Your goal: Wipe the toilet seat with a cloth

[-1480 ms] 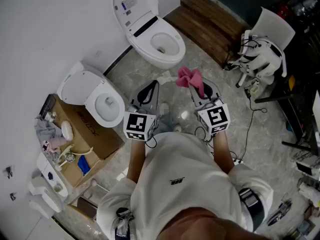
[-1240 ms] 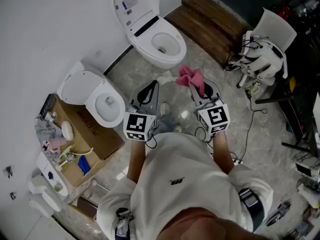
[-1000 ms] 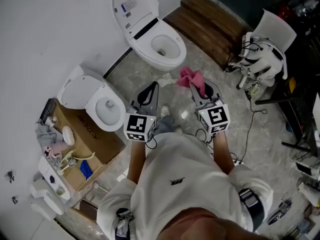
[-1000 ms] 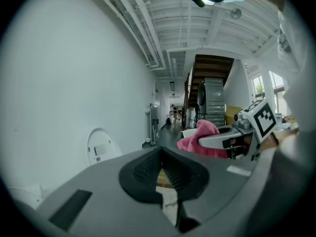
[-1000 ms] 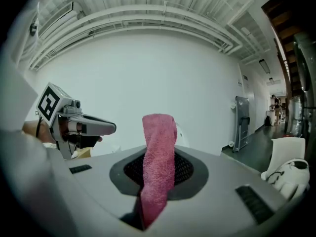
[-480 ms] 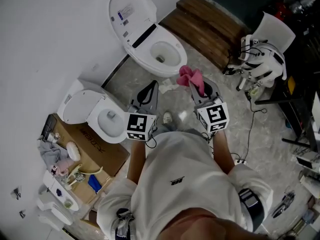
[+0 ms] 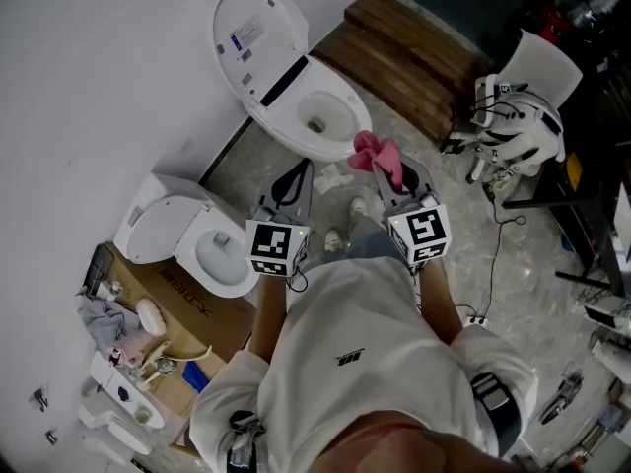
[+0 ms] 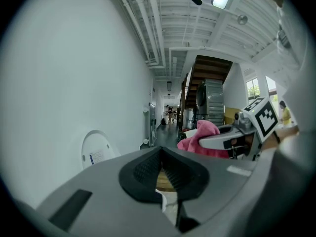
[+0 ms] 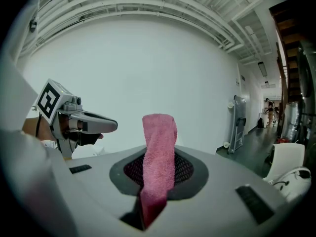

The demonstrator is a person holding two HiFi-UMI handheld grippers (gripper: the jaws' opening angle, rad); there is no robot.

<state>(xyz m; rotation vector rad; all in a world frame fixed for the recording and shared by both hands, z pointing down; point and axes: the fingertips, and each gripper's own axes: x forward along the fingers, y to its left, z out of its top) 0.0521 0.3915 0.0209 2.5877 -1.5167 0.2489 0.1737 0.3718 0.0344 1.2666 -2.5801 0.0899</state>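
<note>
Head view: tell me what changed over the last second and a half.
The person stepped toward the open-lid toilet, which now sits nearer; the pink cloth reaches its front rim in this view. The second toilet slid down the picture. Unchanged: right gripper shut on the cloth, left gripper shut and empty.

A pink cloth [image 7: 376, 154] is gripped in the right claw [image 7: 393, 173] near the lid-up toilet [image 7: 286, 106] — the left claw [image 7: 298, 172] is held alongside.

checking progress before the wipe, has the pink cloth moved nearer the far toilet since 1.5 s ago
Yes. The pink cloth in the right gripper is now closer to the front rim of the far toilet.
</note>
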